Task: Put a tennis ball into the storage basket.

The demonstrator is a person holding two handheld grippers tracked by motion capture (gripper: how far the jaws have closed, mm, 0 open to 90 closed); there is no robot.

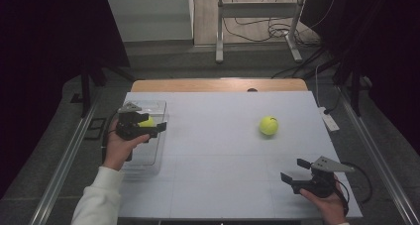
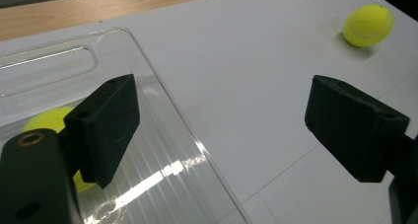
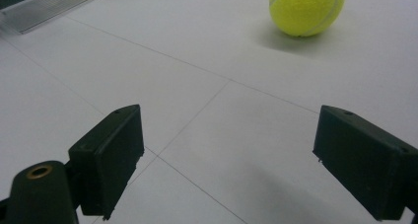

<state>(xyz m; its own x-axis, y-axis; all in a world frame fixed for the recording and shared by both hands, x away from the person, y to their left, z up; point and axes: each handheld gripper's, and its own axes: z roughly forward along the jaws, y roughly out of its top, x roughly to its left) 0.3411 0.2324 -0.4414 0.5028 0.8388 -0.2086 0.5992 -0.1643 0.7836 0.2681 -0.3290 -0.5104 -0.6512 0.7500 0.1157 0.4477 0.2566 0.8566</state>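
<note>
Fuzzy yellow-green ball [image 2: 47, 130] seen lying in clear bin [image 1: 157, 136]; left gripper [image 2: 222, 130] and right gripper [image 3: 236, 165] jaws held wide, empty.

A yellow-green tennis ball [image 1: 268, 125] with a pale curved seam lies on the white table [image 1: 218, 150], which is crossed by thin grey lines. A second yellow-green ball [image 1: 146, 122] sits in the clear, colourless plastic box [image 1: 148, 155] at left. Both grippers, left [image 1: 153, 129] and right [image 1: 293, 170], are black with grey top plates. The table's far edge is light wood, and the person's sleeve [image 1: 99, 200] is white.
</note>
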